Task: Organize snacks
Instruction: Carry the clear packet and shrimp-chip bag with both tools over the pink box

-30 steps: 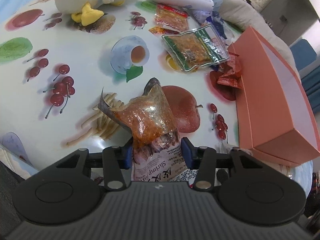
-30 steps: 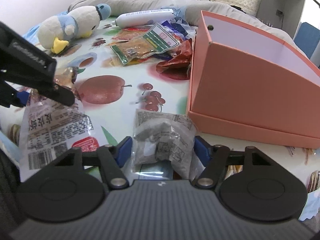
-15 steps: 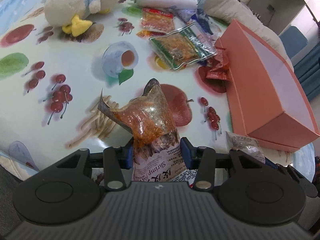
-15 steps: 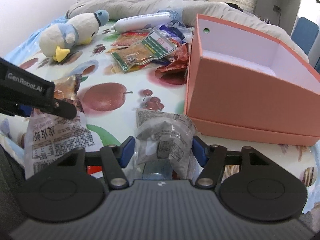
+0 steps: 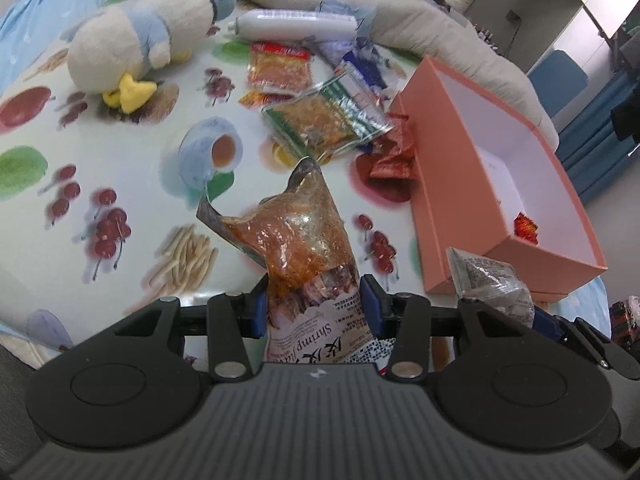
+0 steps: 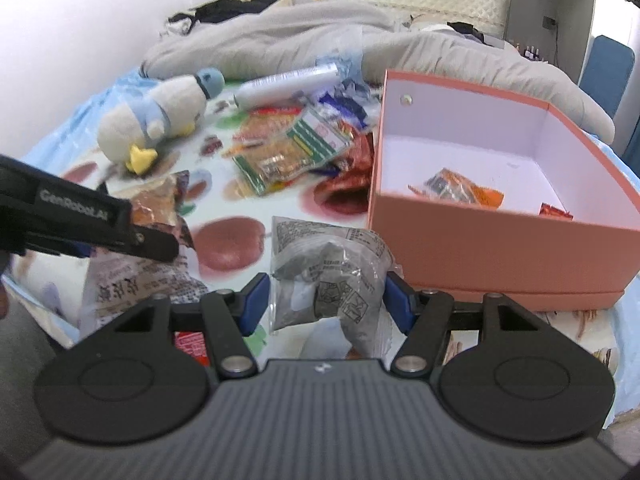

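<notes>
Both tongs grip: our left gripper (image 5: 312,306) pinches the shrimp packet (image 5: 298,240), our right gripper (image 6: 324,300) the grey packet (image 6: 330,276), near the box (image 6: 500,236). Light, crinkly, slippery film; we clamp mid-body.

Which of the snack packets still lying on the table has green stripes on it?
The clear packet with green-striped edges, lying flat beside the pink box. The small packet behind it is red and orange, and the wrappers against the box are dark red.
</notes>
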`<state>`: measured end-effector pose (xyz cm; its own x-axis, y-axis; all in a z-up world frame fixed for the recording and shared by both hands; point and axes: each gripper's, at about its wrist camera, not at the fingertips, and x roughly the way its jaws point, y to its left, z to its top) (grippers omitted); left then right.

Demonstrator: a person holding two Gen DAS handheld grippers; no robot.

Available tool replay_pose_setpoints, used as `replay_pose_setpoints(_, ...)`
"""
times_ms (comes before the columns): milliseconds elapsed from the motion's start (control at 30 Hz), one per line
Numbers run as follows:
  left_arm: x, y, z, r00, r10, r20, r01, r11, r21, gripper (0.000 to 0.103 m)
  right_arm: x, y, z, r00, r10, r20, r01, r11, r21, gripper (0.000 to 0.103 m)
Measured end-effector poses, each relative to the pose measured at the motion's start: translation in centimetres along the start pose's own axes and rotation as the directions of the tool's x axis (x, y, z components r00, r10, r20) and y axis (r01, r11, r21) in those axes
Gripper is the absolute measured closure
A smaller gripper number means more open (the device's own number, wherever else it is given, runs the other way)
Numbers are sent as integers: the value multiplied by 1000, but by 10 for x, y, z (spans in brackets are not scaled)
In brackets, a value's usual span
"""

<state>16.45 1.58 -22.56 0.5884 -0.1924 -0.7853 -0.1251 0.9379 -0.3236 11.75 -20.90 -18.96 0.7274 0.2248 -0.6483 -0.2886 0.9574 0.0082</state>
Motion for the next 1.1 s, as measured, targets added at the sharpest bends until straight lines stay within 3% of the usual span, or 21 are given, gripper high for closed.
replay_pose_setpoints(367, -25, -25, 31, 996, -37, 79, 32, 997, 63, 52, -28, -13, 37, 993, -12, 114, 10, 1000, 23, 39)
replay_pose_setpoints(667, -31, -60, 69, 987, -113, 117, 102, 990, 94, 53, -31, -29, 70, 981, -55, 187, 47, 998, 48, 39)
replay_pose_setpoints(933, -39, -114, 118, 966, -183, 180, 150, 972, 183, 53, -48, -62, 115, 951, -112, 288, 97, 993, 66, 38)
replay_pose_setpoints(1100, -31, -157, 150, 951, -233, 203, 186, 956, 228, 53, -49, -90, 130, 937, -163, 309, 139, 985, 97, 38)
